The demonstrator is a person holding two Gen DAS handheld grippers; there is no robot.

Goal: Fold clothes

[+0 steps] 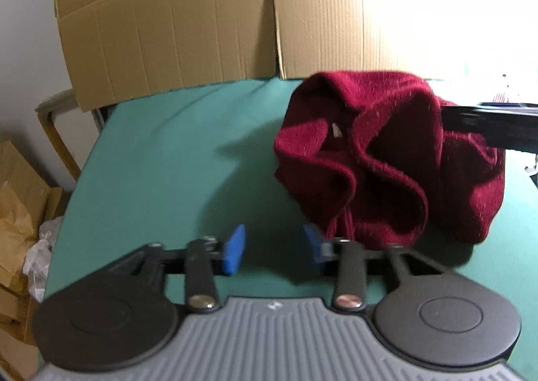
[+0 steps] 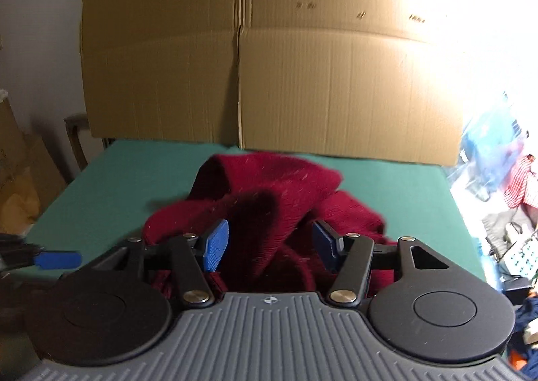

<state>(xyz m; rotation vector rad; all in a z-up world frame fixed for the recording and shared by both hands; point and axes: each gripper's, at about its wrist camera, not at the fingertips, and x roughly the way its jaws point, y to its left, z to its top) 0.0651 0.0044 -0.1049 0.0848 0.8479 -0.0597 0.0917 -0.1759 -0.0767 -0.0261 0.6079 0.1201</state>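
Observation:
A dark red knit sweater (image 1: 386, 159) lies crumpled in a heap on the green table cover (image 1: 161, 159). In the left wrist view my left gripper (image 1: 274, 248) is open over bare green cloth, just left of the heap, and its right pad nearly touches the sweater's near edge. Part of the right gripper's black body (image 1: 494, 127) juts in over the heap from the right. In the right wrist view my right gripper (image 2: 270, 246) is open above the sweater (image 2: 269, 192). A raised fold sits between its blue pads, which do not press on it. A left gripper fingertip (image 2: 59, 260) shows at the left.
A large flattened cardboard sheet (image 2: 269, 61) stands upright along the table's far edge. Cardboard boxes and crumpled paper (image 1: 20, 199) are stacked beyond the left edge. Mixed clutter and clothing (image 2: 511, 199) lies beyond the right edge.

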